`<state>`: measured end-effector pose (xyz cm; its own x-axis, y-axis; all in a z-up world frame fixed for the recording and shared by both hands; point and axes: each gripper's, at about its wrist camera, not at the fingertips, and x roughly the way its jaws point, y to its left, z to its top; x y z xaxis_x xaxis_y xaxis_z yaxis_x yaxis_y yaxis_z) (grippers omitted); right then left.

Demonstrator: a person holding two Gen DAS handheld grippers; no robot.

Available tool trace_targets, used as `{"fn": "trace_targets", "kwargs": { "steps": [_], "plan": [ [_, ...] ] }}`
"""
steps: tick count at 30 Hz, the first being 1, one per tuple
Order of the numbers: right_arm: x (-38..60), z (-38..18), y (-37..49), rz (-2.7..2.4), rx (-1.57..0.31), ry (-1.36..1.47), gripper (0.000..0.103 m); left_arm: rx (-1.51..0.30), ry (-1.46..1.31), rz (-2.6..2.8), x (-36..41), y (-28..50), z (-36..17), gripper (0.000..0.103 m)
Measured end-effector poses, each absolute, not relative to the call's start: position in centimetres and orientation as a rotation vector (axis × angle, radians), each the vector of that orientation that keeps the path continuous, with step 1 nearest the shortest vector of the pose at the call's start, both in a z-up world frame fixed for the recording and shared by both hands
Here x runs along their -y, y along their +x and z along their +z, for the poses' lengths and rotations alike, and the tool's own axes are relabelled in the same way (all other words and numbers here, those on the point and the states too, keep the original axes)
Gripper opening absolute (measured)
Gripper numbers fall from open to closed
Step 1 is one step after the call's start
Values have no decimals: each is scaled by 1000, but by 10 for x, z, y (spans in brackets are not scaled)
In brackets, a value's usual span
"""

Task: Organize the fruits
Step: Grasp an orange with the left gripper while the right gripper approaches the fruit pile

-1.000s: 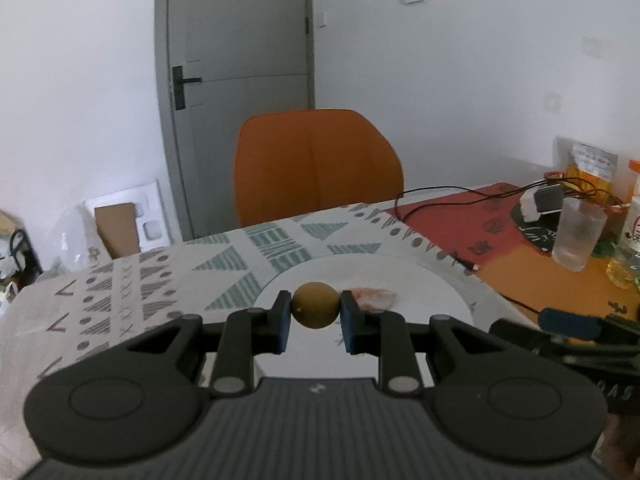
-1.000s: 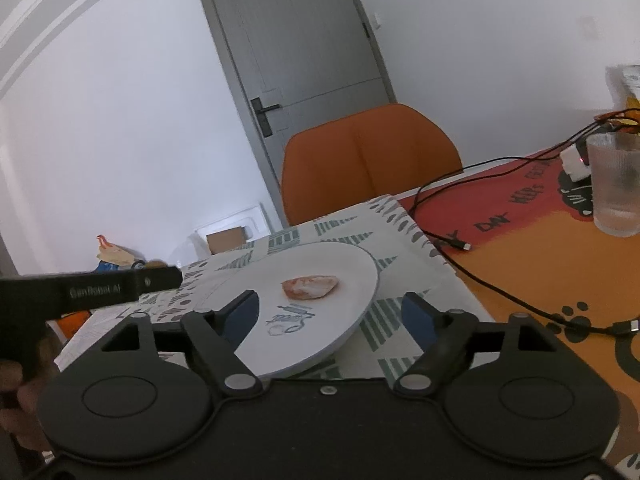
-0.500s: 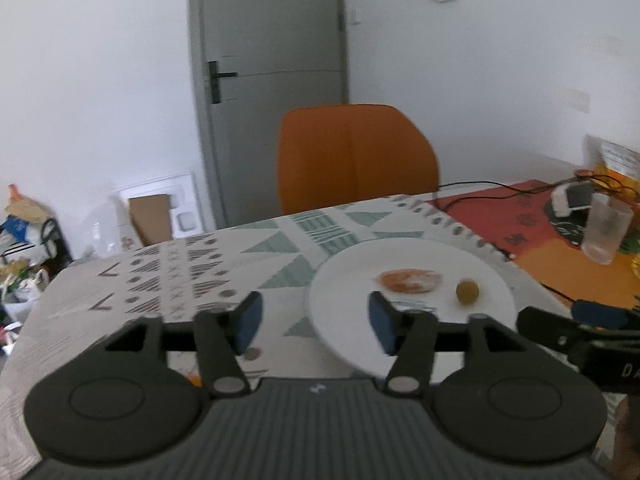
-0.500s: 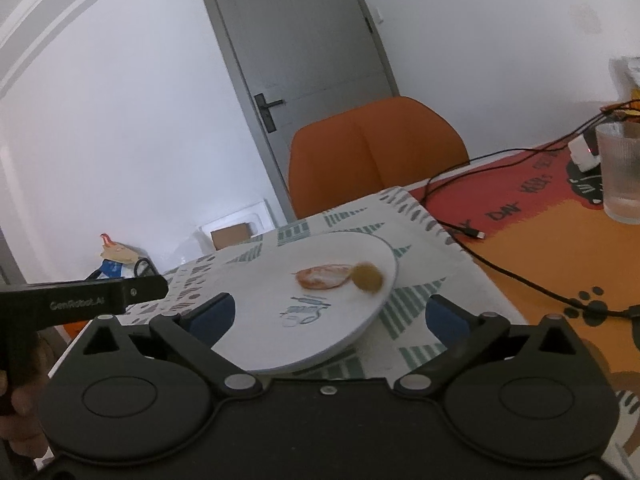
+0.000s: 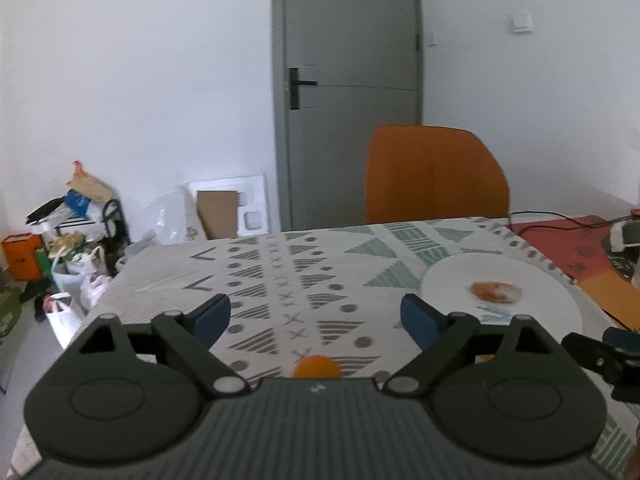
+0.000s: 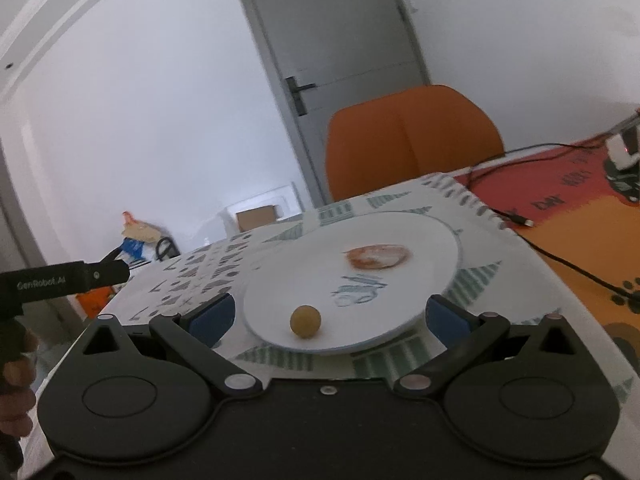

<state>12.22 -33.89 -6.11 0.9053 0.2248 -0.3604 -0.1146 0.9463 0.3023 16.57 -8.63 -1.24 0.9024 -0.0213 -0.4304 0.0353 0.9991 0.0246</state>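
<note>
Both tongs are gaping wide and gripping nothing; the left tongs (image 5: 315, 314), jaws just spreading, are hovering over an orange fruit (image 5: 317, 367) on the desk (image 5: 256, 276), while a small brown fruit (image 6: 305, 321) is sitting on the white plate (image 6: 420, 280) between the right tongs (image 6: 328, 316)

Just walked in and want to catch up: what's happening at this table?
A person with a handheld gripper in each hand is sorting fruit onto a white plate. A small round yellow-brown fruit lies on the plate near a reddish piece. The left gripper has just been opening, with nothing between its fingers, and points at an orange fruit on the patterned tablecloth. The right gripper is open, facing the plate.
</note>
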Motion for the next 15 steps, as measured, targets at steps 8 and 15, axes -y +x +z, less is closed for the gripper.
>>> {"fn": "trace_targets", "kwargs": {
  "steps": [8, 15],
  "plan": [
    [315, -61, 123, 265, -425, 245, 103, -482, -27, 35, 54, 159, -22, 91],
    [293, -62, 125, 315, -435, 200, 98, -483, -64, 64, 31, 152, -29, 91]
  ]
}}
